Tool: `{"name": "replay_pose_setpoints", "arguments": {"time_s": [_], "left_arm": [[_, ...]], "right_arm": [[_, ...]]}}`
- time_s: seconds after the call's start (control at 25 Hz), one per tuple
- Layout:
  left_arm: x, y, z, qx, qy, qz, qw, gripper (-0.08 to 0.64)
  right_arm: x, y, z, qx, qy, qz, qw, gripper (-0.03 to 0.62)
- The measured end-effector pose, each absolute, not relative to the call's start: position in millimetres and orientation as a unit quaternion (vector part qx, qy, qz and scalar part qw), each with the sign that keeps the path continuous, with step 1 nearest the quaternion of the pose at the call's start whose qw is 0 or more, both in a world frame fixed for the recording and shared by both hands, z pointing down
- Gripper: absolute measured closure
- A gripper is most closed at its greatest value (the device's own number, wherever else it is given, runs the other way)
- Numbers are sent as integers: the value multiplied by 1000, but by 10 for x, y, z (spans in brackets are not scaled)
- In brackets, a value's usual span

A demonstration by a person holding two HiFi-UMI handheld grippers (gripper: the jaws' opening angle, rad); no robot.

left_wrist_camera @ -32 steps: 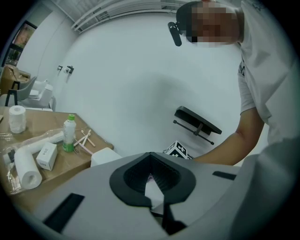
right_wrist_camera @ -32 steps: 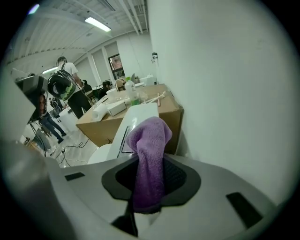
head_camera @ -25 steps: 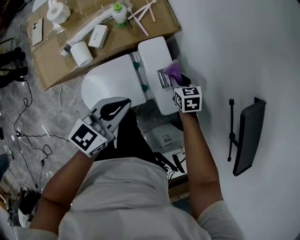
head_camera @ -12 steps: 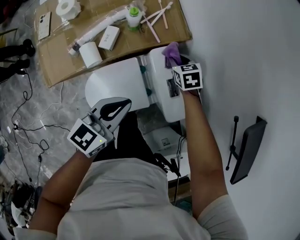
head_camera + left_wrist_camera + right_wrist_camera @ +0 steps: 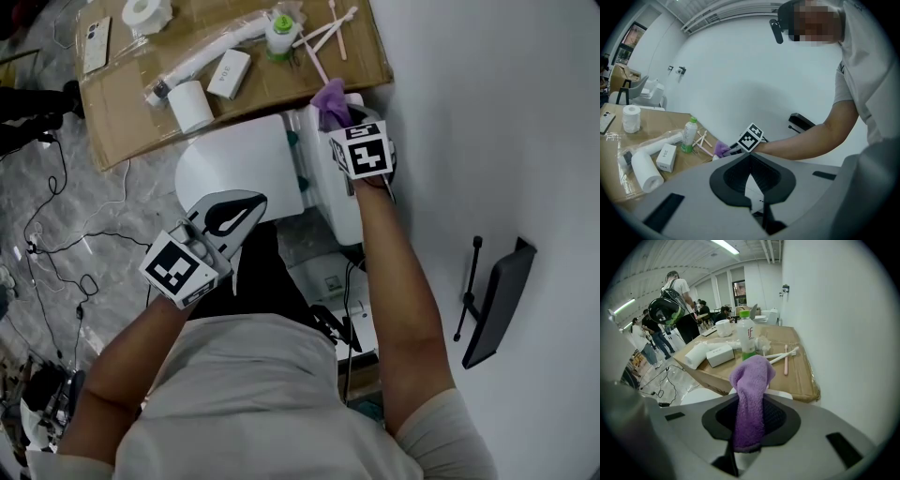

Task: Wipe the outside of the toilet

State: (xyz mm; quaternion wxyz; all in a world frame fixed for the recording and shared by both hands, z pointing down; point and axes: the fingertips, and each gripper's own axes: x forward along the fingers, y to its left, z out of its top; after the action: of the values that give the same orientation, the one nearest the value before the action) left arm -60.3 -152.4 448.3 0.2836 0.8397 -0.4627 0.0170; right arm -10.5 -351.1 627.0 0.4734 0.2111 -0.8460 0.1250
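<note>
Two grippers show. The right gripper [image 5: 336,111] clamps a purple cloth [image 5: 750,390], whose end sticks out past its fingertips above the toilet [image 5: 239,159] tank. The left gripper [image 5: 242,208] has its fingers together, empty.

Pale short-sleeved shirt [image 5: 253,394]

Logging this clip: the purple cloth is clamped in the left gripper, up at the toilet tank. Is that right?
Not quite. The purple cloth is clamped in the right gripper, not the left, as the right gripper view shows. The left gripper holds nothing between its jaws. The cloth is indeed up at the toilet tank.
</note>
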Motion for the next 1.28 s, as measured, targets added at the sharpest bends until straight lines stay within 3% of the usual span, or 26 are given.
{"name": "replay_pose_setpoints", "arguments": {"time_s": [0.44, 1.0, 1.28], "left_arm": [[-430, -1377, 4541, 848, -444, 18, 290, 554], [-213, -1260, 4471, 862, -421, 33, 280, 554], [-126, -1264, 4475, 866, -411, 34, 282, 554]], "right_arm": [[287, -2843, 6311, 233, -827, 151, 489, 495], [352, -2355, 6254, 228, -826, 76, 509, 495], [701, -2070, 6267, 255, -827, 122, 487, 497]]}}
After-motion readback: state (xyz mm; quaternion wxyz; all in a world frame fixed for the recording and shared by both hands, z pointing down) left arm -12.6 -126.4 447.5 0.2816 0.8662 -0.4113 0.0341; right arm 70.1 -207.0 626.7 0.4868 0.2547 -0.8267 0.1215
